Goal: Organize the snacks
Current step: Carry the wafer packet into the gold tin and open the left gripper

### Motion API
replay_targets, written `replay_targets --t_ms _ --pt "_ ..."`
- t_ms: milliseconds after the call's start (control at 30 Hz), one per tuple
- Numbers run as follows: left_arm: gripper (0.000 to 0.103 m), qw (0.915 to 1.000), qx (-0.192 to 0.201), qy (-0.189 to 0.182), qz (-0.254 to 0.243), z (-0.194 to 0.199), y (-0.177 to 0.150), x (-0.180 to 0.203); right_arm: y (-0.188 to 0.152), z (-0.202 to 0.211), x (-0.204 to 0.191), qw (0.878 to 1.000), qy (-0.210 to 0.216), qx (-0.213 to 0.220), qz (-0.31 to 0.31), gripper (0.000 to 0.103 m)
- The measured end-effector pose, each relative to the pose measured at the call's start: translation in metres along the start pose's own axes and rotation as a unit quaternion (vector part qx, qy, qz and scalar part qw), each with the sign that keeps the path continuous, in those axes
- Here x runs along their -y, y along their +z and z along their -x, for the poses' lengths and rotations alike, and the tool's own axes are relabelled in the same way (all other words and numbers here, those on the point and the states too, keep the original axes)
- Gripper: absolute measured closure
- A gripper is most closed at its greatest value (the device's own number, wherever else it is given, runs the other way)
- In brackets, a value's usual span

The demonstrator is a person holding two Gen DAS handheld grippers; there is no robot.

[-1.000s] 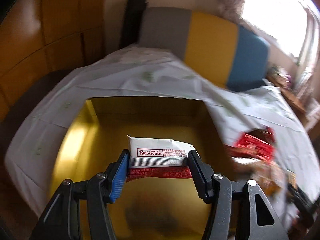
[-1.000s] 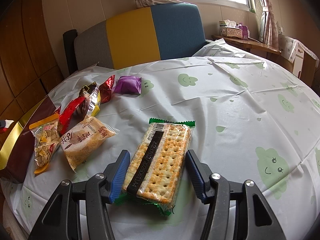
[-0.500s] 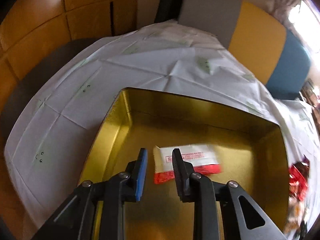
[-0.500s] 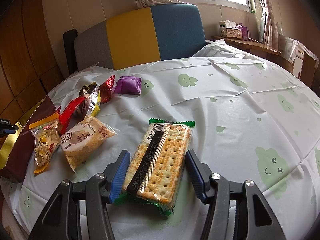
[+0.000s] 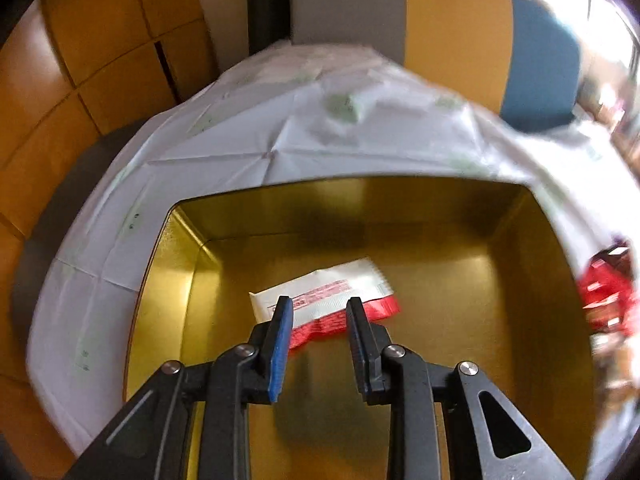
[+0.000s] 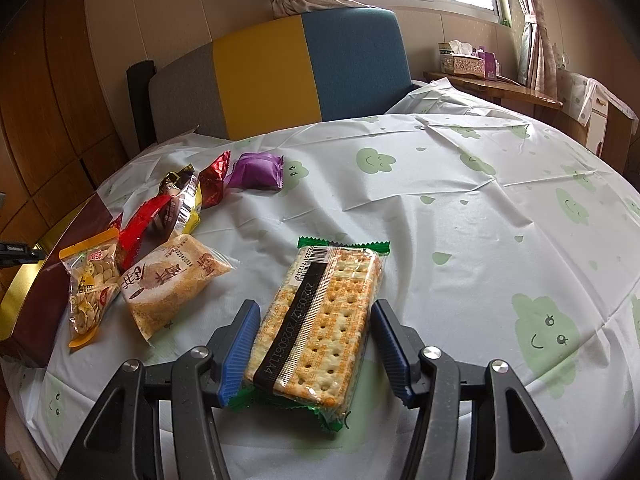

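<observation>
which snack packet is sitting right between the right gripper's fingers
The cracker pack with green ends. It lies between the open right gripper; the other snacks sit farther left.

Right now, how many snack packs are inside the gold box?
1: a white-and-red packet lying flat on the floor of the gold box, just past the left tool. The near floor is partly hidden behind it.

White-and-red packet, gold box, green-cloud tablecloth.
</observation>
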State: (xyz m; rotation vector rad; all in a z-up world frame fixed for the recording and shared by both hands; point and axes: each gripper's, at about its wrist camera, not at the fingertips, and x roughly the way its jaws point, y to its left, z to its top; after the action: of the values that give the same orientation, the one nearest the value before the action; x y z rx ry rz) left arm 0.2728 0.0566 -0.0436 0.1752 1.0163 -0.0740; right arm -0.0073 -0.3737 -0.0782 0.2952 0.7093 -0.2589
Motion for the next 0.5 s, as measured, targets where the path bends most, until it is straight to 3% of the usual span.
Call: replay_targets --t_ms 67,167,267,333,400,500 --pt "0.075 0.9993 -0.024 0.025 -0.012 -0.015 0.002 0.003 0.0 0.0 0.0 1.0 0.0 0.0 0.0 0.044" --pt "0.075 0.9962 -0.023 0.083 -0.013 -0.024 0.006 -0.002 0.0 0.0 0.0 1.0 0.0 0.0 0.0 0.044" --pt "0.073 0.9971 -0.033 0.058 0.037 -0.025 0.01 -0.021 0.0 0.0 0.0 1.0 0.0 0.001 0.0 0.044" --pt "0.064 0.9973 -0.03 0.036 0.057 -0.019 0.008 -0.028 0.0 0.0 0.0 1.0 0.0 0.001 0.0 0.044" --pt "0.043 0.997 -0.014 0.035 0.068 -0.005 0.003 -0.031 0.0 -0.001 0.0 1.0 -0.001 0.001 0.001 0.044" --pt "0.028 0.9961 0.021 0.019 0.084 0.023 -0.006 -0.033 0.0 -0.001 0.0 1.0 -0.002 0.001 0.002 0.044"
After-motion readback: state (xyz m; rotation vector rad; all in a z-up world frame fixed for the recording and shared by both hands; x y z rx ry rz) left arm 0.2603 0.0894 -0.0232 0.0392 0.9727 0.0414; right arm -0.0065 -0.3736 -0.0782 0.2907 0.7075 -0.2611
